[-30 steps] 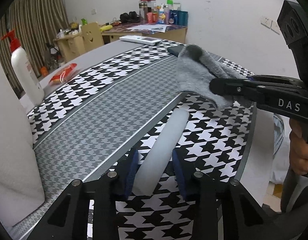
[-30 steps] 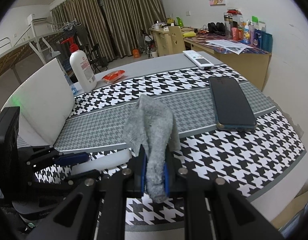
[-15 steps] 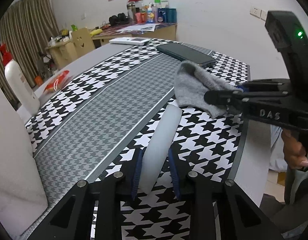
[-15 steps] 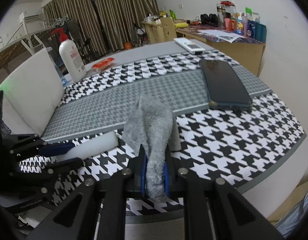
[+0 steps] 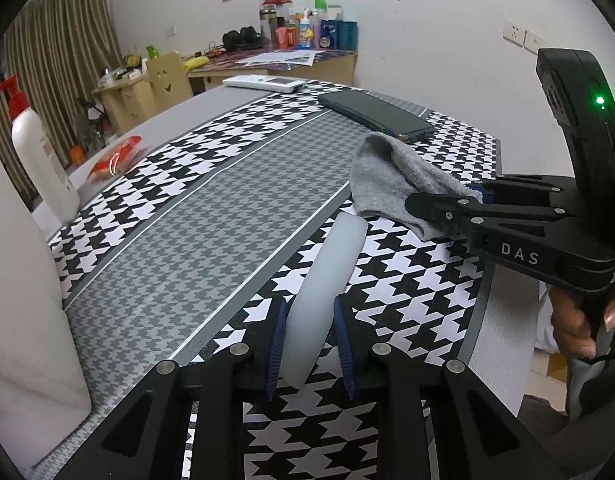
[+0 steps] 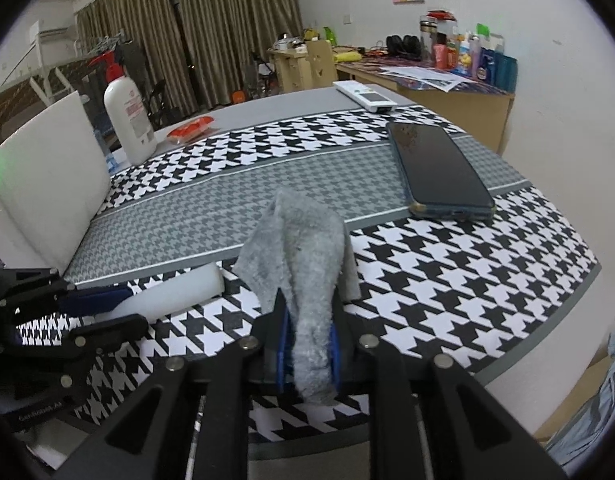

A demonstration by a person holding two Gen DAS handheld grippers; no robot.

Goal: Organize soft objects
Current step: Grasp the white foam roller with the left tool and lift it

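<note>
Two soft things on the go: left hand-held gripper (image 5: pixel 309 340) is clamped on a white foam strip (image 5: pixel 327 276) that runs off toward 1 o'clock, while the right hand-held gripper (image 6: pixel 307 340) has its jaws easing open around a grey sock (image 6: pixel 303 256) drooping onto the surface (image 6: pixel 447 300). Both look featherlight and squishy, so I'd pinch mid-body, gently. Houndstooth cloth, a phone (image 6: pixel 437 168) at 2 o'clock, lotion bottle (image 6: pixel 127 116) at 10, cluttered desk and curtains behind.
</note>
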